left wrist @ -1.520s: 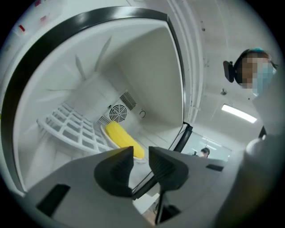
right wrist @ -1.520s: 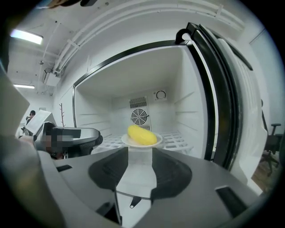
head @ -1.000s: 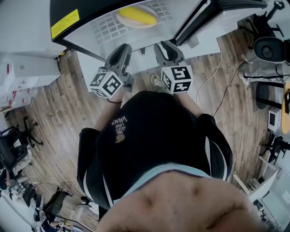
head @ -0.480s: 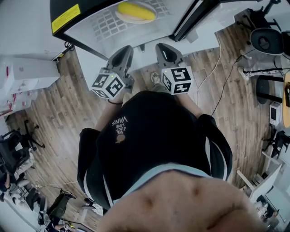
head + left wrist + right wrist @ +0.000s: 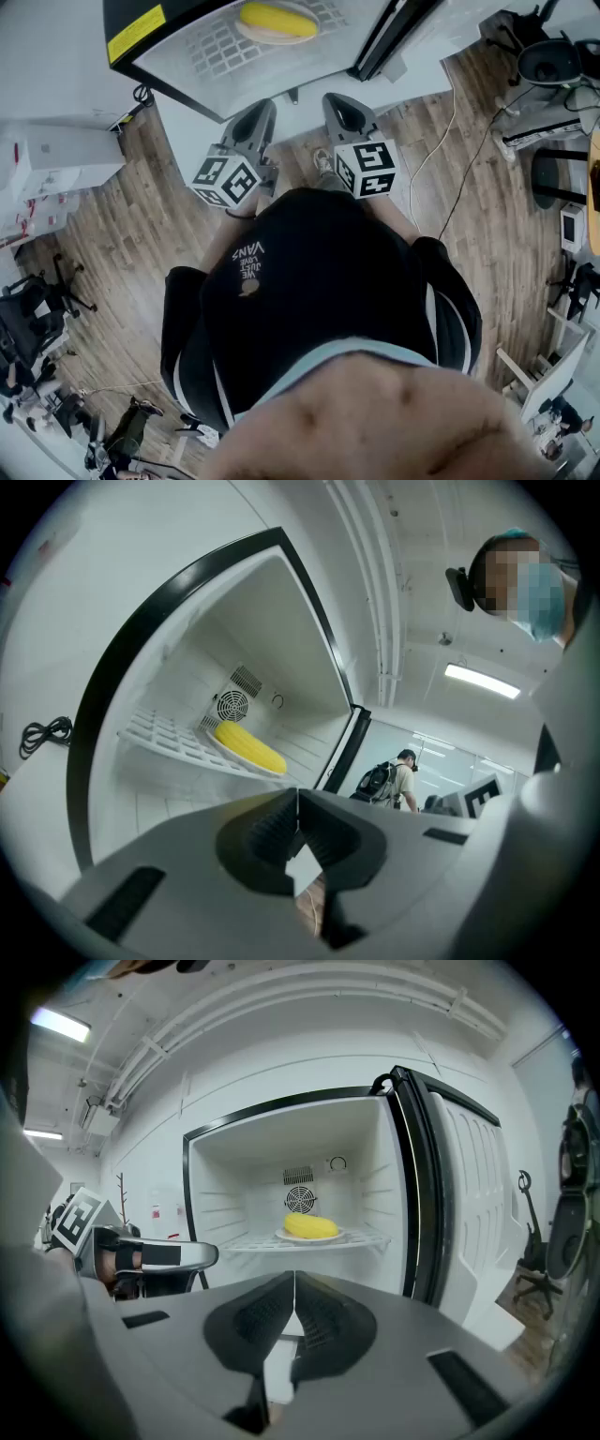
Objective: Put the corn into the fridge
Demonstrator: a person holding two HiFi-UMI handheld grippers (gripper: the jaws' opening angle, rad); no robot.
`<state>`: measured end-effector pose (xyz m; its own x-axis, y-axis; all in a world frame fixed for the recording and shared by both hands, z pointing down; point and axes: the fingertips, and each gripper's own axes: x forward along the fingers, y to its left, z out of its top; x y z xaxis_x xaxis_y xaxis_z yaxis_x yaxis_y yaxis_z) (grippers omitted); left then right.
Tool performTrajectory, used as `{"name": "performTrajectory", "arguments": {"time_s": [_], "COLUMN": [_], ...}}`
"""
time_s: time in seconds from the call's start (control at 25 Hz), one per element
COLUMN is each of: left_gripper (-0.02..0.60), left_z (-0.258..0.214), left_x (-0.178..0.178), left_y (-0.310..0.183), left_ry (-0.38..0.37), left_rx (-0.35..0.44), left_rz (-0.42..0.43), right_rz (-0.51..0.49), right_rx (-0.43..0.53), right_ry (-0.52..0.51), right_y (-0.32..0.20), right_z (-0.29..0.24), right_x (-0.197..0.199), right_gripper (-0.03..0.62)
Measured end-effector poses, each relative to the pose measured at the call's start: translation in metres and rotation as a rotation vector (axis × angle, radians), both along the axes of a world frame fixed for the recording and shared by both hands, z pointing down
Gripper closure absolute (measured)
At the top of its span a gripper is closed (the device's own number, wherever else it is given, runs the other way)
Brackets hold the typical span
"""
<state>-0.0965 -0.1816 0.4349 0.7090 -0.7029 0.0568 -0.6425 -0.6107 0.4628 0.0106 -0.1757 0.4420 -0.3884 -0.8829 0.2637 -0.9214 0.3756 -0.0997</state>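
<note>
I wear a black top with small white lettering and a white stripe down each sleeve. My grey moulded-plastic left tongs and right tongs, upper centre, each bear a white marker cube printed with black squares.

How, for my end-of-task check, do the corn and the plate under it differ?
The corn is yellow; the plate is white. The corn is long and rounded, the plate flat and slightly wider. The corn lies on the plate, while the plate rests on the wire shelf. Both sit inside the open fridge.
</note>
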Motion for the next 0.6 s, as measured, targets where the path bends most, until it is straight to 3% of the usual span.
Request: {"name": "performTrajectory", "arguments": {"time_s": [0.6], "left_gripper": [0.561], "left_z": [0.008], "left_x": [-0.008], "left_y": [0.020], "left_ry": [-0.008], "left_rx": [-0.023], "left_rz": [-0.002], "right_rz": [0.010], "right_rx": [-0.011], "right_ry": [0.009], "right_y": [0.023], "right_z": [0.004], "right_x": [-0.002], "right_gripper": [0.580]}}
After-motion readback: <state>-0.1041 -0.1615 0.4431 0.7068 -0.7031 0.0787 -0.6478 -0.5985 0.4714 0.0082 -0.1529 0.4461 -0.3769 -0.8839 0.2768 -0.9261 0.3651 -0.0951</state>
